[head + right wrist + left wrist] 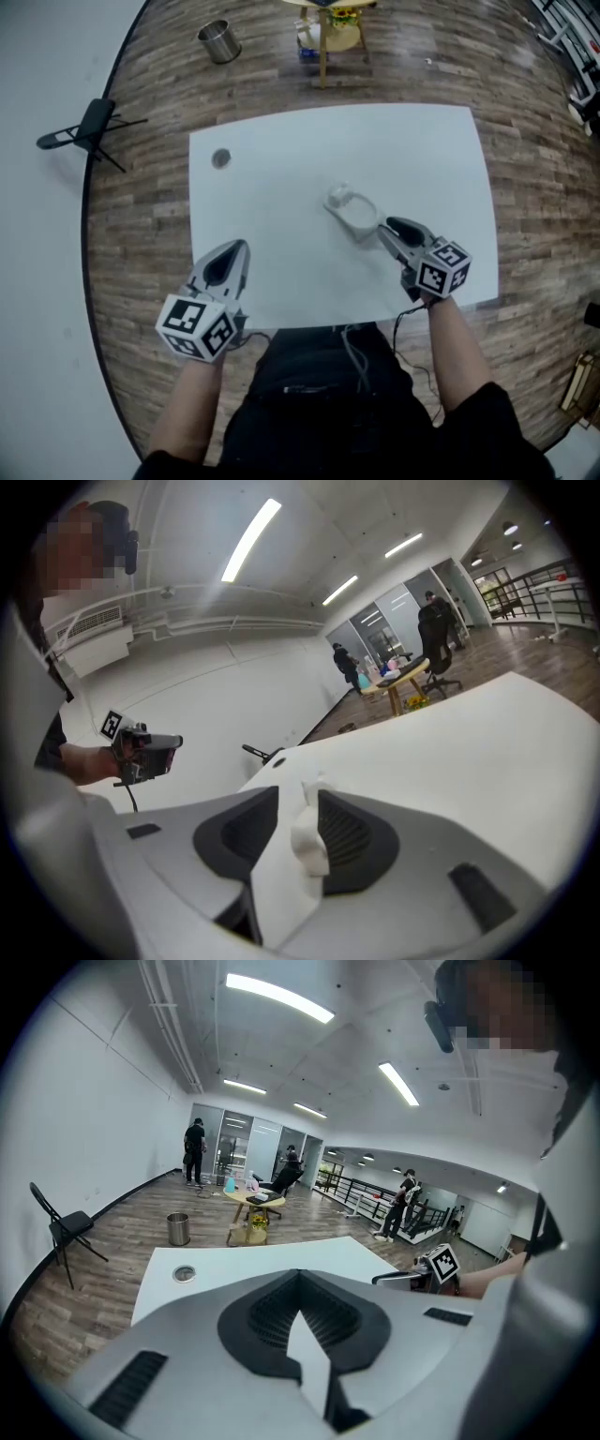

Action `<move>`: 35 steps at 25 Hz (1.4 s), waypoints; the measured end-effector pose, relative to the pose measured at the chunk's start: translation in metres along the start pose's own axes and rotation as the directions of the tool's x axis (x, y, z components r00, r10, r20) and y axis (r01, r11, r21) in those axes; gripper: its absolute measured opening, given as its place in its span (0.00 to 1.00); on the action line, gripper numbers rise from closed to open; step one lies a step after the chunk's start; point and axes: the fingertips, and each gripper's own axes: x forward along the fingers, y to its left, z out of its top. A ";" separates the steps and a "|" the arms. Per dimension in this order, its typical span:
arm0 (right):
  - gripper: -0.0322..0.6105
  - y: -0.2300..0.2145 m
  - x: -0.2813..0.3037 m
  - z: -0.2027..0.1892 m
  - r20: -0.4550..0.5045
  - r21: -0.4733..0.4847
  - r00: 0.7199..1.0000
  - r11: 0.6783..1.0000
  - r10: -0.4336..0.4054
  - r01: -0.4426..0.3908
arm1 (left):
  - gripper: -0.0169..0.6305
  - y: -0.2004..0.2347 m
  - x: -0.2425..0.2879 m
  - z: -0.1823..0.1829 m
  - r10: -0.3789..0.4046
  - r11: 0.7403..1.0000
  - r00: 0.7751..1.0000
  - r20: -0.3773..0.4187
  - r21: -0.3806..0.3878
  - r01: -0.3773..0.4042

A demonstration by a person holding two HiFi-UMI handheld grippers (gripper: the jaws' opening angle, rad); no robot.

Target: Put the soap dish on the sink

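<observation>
- Dark clothing [309,394] and two forearms fill the bottom of the head view, at the near edge of the white table [281,187].
- Left gripper [230,253] hovers over the table's near left corner. Its own view shows the jaws slightly parted, with only bare tabletop in the gap.
- Right gripper [394,228] sits over the table's right half, its tips just beside the white soap dish [353,210], which rests on the table a little right of centre.
- Only the right gripper view settles the grip: the jaws stand apart with the dish between them, and the pads do not press on it.
- A round grey disc [220,158] lies near the table's far left corner.
- From above, a metal bin [218,41] and a folding chair [89,127] stand on the wooden floor beyond the table's left side.
- Both gripper views add what the head view misses: people standing far behind the table.
</observation>
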 end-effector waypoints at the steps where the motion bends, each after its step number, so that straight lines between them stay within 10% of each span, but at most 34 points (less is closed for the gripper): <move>1: 0.28 0.002 0.000 0.005 0.003 -0.007 1.000 1.000 0.004 -0.004 | 0.01 0.000 0.000 0.003 0.000 1.000 1.000 0.004 0.002 0.000; 21: 0.28 0.044 -0.061 0.083 0.151 -0.145 0.988 0.988 -0.036 0.058 | 0.01 -0.025 -0.007 0.029 -0.047 0.999 0.994 0.102 0.010 0.046; 35: 0.28 0.081 -0.094 0.117 0.271 -0.393 0.960 0.902 -0.070 0.177 | 0.01 -0.044 -0.009 0.032 -0.061 0.997 0.989 0.137 0.047 0.055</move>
